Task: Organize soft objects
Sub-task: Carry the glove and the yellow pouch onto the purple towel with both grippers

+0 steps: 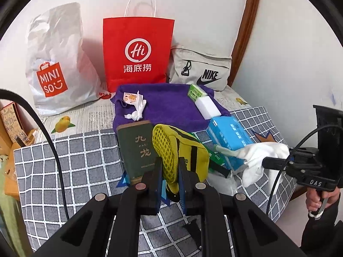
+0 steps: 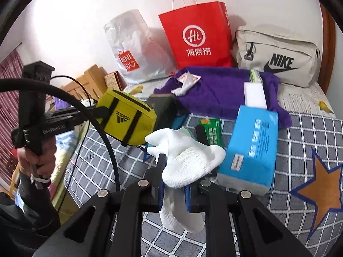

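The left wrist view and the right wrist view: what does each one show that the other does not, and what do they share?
Only the left wrist view shows the yellow pouch's mesh side clamped in the left gripper, and the dark green book's cover.

Only the right wrist view shows the orange star on the grey checked blanket, and the pouch's striped logo.

Both show the white sock held in the right gripper, the red paper bag, the purple towel and the blue tissue pack.

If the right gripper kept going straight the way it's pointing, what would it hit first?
Probably the blue tissue pack or the green packet lying just ahead on the checked blanket. The right gripper already clamps the white sock, which hides the exact line, so depth is uncertain.
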